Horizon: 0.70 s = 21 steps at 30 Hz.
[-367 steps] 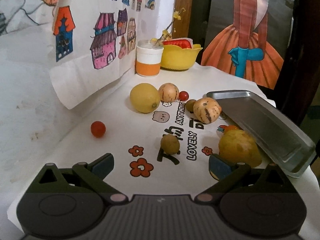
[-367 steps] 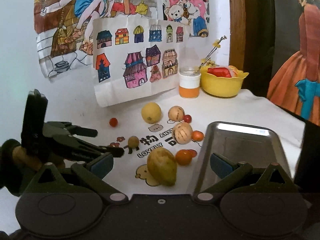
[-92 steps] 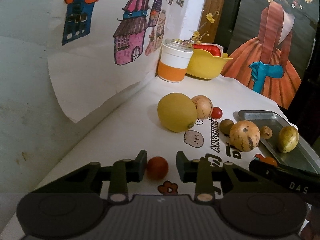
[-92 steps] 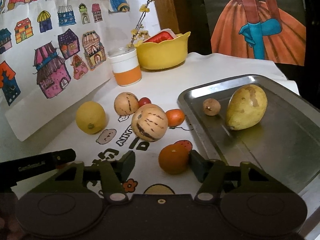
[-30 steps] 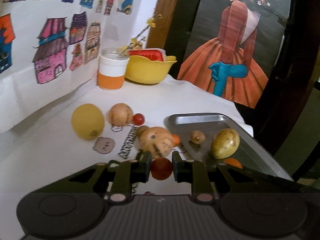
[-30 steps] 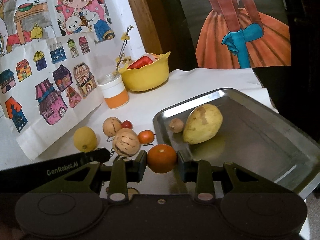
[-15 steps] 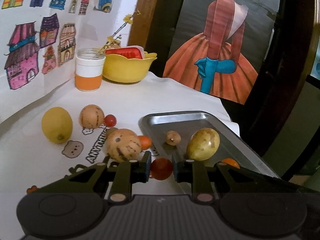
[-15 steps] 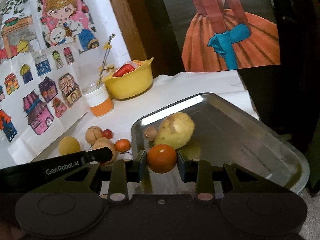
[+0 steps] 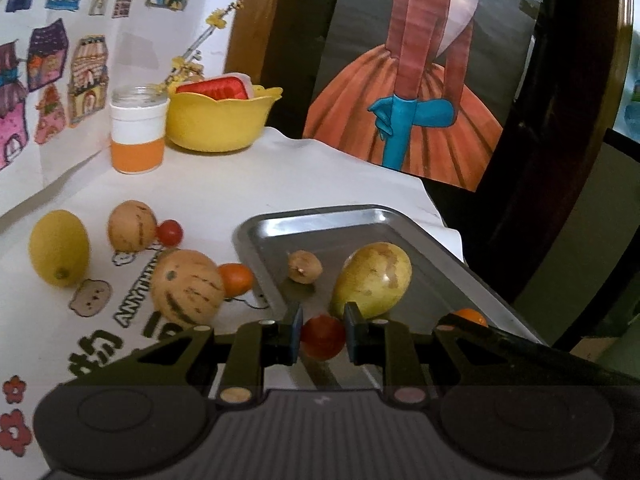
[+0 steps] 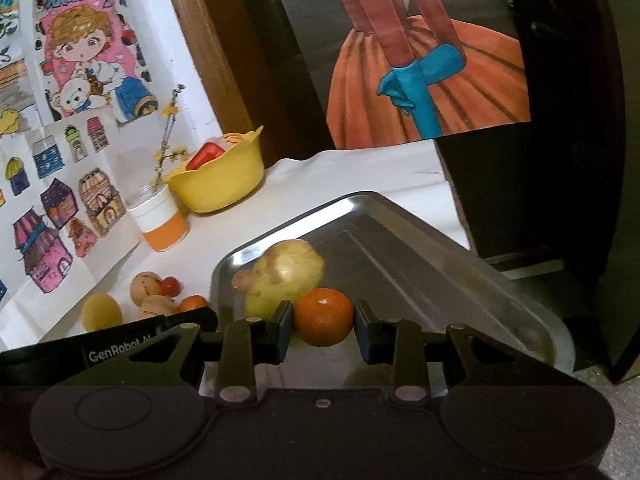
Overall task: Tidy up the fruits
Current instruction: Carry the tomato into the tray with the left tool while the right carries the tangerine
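My left gripper (image 9: 322, 335) is shut on a small red tomato (image 9: 323, 337), held over the near left rim of the metal tray (image 9: 404, 228). My right gripper (image 10: 323, 325) is shut on an orange tangerine (image 10: 324, 316) above the tray (image 10: 420, 272). Inside the tray lie a yellow-green mango (image 9: 373, 280) and a small brown fruit (image 9: 305, 266). On the white cloth left of the tray sit a yellow lemon (image 9: 58, 253), two tan striped melons (image 9: 187, 292) (image 9: 131, 225), a red tomato (image 9: 169, 232) and a small orange fruit (image 9: 237, 277).
A yellow bowl (image 9: 221, 124) with a red item and a white-and-orange jar (image 9: 137, 136) stand at the back by the wall drawings. The table edge drops off right of the tray, next to a dark wooden frame (image 9: 560, 160). The other gripper's tangerine (image 9: 464, 316) shows at the right.
Both grippers have carried their fruits rightward from over the cloth to above the tray. The fruits on the cloth and in the tray have not moved.
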Available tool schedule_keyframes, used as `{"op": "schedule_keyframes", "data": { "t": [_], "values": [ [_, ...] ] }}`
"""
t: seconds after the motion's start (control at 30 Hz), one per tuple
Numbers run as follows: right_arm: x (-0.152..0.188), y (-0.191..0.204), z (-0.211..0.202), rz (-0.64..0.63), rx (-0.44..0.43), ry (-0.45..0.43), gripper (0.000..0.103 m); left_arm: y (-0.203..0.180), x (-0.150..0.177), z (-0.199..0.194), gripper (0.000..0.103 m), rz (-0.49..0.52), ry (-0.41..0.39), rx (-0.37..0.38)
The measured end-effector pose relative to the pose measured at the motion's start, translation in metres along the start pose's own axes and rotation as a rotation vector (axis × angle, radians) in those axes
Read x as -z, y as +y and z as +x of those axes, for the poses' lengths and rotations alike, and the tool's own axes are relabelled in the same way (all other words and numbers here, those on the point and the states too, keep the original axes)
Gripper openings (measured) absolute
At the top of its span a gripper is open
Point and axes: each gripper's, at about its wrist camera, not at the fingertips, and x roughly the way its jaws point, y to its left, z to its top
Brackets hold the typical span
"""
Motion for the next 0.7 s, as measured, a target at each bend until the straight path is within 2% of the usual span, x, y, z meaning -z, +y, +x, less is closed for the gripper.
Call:
{"op": "schedule_keyframes", "data": {
  "t": [0.27,0.7],
  "values": [
    [-0.003,-0.018,0.004,0.017,0.024,0.002,0.035,-0.016,0.002,0.013,0.024,0.018,0.018,0.02],
    [-0.001,-0.021,0.008,0.027,0.021,0.013,0.035,-0.021,0.005,0.019,0.024,0.035,0.034,0.018]
  ]
}}
